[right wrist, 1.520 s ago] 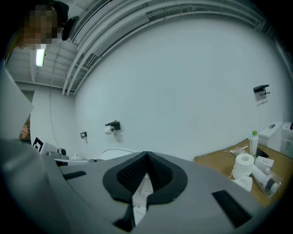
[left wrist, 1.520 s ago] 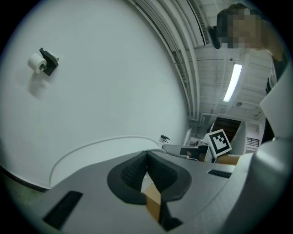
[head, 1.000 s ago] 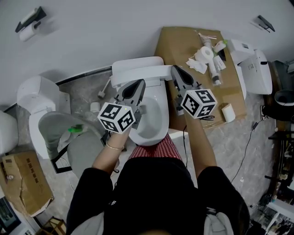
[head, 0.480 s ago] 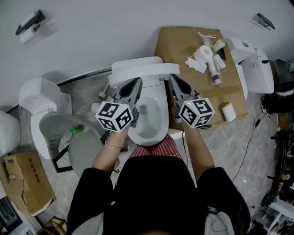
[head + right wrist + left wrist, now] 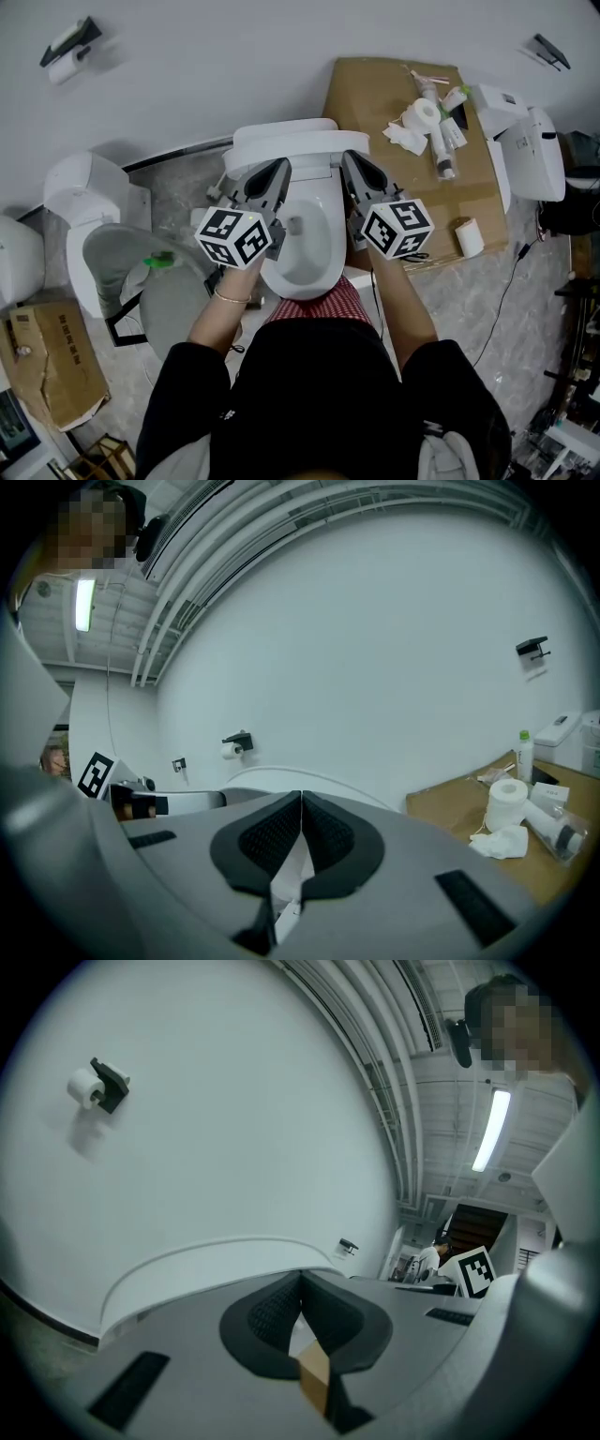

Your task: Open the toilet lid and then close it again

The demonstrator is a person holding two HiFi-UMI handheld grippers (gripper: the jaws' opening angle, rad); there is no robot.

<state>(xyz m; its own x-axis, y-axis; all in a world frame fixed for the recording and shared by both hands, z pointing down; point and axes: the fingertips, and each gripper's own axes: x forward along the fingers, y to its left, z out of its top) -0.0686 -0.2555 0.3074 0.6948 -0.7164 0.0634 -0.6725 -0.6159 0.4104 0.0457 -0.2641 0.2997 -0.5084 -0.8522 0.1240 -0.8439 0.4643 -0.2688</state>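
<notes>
While toilet lid (image 5: 296, 142) stands raised, left gripper (image 5: 280, 167) pressed together, right gripper (image 5: 348, 158) too

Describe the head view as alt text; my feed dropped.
A person seen from above holds the left gripper and right gripper, both shut and empty, over an open toilet bowl, their tips up by the raised lid. Cardboard with toilet paper rolls lies to the right.

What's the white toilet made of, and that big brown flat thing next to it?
The toilet looks like glazed ceramic: white, smooth, slightly shiny, though some parts may be plastic. The brown sheet looks like matte cardboard, given its dull tan surface.
</notes>
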